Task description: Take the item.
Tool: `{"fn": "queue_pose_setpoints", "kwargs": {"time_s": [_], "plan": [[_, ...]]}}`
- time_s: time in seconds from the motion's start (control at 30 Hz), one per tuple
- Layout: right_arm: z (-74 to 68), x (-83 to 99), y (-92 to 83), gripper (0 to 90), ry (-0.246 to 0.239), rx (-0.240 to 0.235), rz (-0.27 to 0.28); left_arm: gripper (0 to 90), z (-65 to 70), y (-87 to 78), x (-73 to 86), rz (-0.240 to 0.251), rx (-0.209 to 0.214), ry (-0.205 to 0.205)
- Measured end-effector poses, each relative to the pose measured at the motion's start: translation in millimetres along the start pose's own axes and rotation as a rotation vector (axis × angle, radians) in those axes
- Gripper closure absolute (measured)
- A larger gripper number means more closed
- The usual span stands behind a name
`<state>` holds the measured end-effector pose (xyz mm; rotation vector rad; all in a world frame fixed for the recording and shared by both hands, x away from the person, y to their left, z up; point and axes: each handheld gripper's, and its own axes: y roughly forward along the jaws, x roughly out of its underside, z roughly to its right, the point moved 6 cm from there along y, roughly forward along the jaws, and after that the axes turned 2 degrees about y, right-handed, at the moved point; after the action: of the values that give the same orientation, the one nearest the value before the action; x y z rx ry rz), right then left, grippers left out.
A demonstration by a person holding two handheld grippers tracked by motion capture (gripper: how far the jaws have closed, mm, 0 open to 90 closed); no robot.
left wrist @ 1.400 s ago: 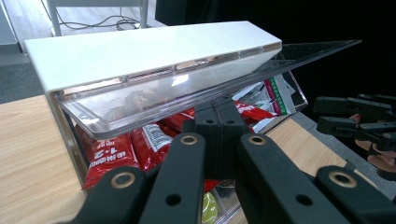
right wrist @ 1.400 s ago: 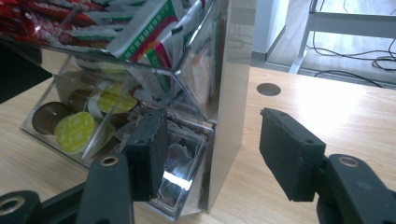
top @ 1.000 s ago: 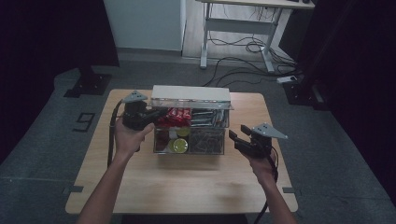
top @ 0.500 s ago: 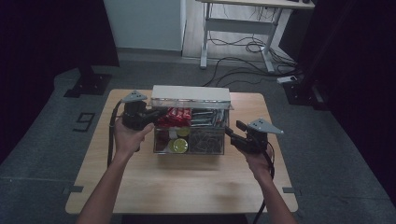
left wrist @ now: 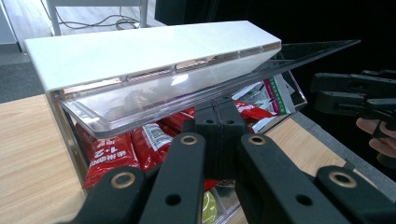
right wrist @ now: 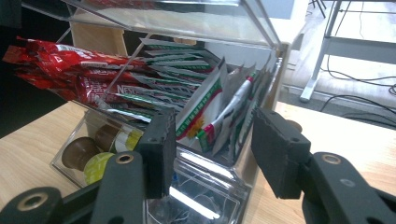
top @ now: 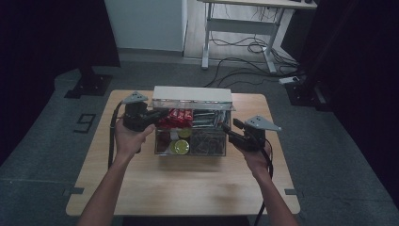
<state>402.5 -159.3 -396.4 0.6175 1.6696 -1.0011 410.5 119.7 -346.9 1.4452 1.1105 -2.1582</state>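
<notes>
Clear box [top: 190, 136] sits mid-table [top: 141, 188], lid [left wrist: 154, 60] tipped up and back so the sachets are reachable. Your left gripper [top: 153, 117] is at the box's left end, under the raised lid (probably propping it, though contact is hidden); its jaws are clenched together, nothing between them. Your right gripper [right wrist: 212, 149] is at the box's right end, aimed at the green-and-white sachets [right wrist: 219, 112] standing in the upper tray. Its jaws have just been closing, now half apart, pads [right wrist: 161, 144] straddling the sachets' near edge but not pressing. Red packets [right wrist: 84, 70] lie left of those; pods [top: 179, 146] below.
</notes>
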Motion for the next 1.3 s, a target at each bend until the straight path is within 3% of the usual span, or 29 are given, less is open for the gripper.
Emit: {"fn": "queue_pose_setpoints", "kwargs": {"time_s": [0.73, 1.3], "plan": [[-10.6, -6.9, 20.9, 52.6, -0.012, -0.016, -0.025, 90.0, 1.5, -0.9, -0.2, 0.002, 0.004, 0.005], [-9.7, -13.1, 35.8, 57.4, -0.026, 0.022, -0.037, 90.0, 1.3, -0.3, -0.5, -0.002, 0.005, 0.005]]}}
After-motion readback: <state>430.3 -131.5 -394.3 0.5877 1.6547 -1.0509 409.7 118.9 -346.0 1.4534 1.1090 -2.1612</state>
